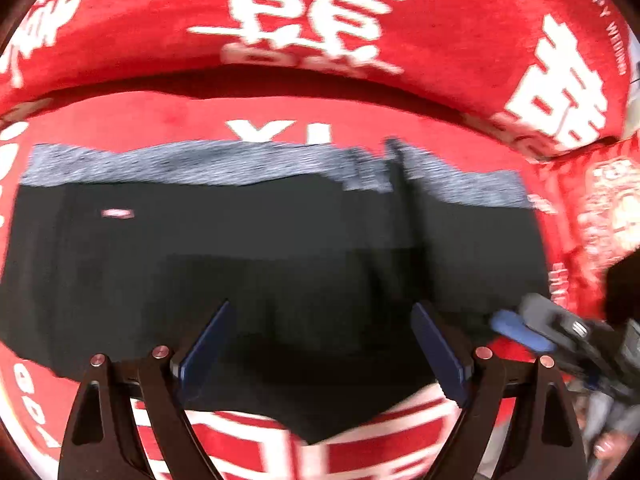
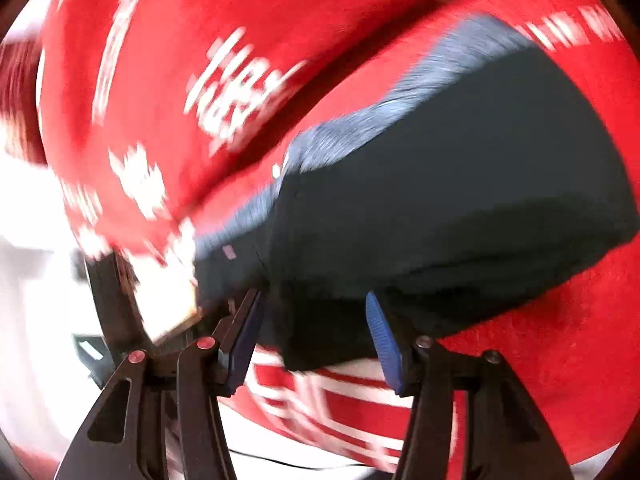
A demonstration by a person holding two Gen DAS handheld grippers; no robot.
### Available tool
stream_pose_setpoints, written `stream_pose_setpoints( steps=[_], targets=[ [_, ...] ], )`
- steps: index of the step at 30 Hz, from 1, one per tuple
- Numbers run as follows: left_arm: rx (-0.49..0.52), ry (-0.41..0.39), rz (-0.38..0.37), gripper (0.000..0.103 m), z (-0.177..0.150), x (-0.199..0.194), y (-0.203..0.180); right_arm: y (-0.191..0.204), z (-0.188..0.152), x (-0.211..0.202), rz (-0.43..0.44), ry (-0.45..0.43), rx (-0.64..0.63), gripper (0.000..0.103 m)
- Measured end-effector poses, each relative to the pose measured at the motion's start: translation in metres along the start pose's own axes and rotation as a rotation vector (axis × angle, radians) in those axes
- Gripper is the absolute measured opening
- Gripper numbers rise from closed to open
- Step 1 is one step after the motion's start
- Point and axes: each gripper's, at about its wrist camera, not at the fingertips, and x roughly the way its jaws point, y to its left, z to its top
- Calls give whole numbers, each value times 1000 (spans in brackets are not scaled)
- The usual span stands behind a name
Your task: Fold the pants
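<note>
Dark pants [image 1: 260, 252] with a grey ribbed waistband [image 1: 224, 164] lie spread on a red cover with white characters [image 1: 320, 16]. My left gripper [image 1: 320, 340] is open over the pants' near edge, blue pads apart, holding nothing. The right gripper [image 1: 532, 330] shows at the pants' right edge in the left wrist view. In the right wrist view the pants [image 2: 460, 184] fill the right half. My right gripper [image 2: 316, 340] is open above their near corner. Both views are motion-blurred.
The red cover [image 2: 200, 80] rises into a cushion or backrest behind the pants. A white floor area and a dark stand [image 2: 108, 300] lie at the left of the right wrist view. A person's legs [image 1: 608, 420] show at the lower right.
</note>
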Motion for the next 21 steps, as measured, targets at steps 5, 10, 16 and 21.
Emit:
stream_pose_setpoints(
  steps=[5,10,16,21],
  targets=[
    [14,47,-94,91,19,10,-18,-33,7,-1,93,-9,190,57],
    [10,92,-110,91,31,7,-29,-53,-4,-12,93,-22,293,57],
    [65,90,-178,91,32,-9,-48,-57,3,-21,88,-43,302,57],
    [111,154,-185,73,36,27,-67,-61,3,-25,91,-39,298,57]
  ],
)
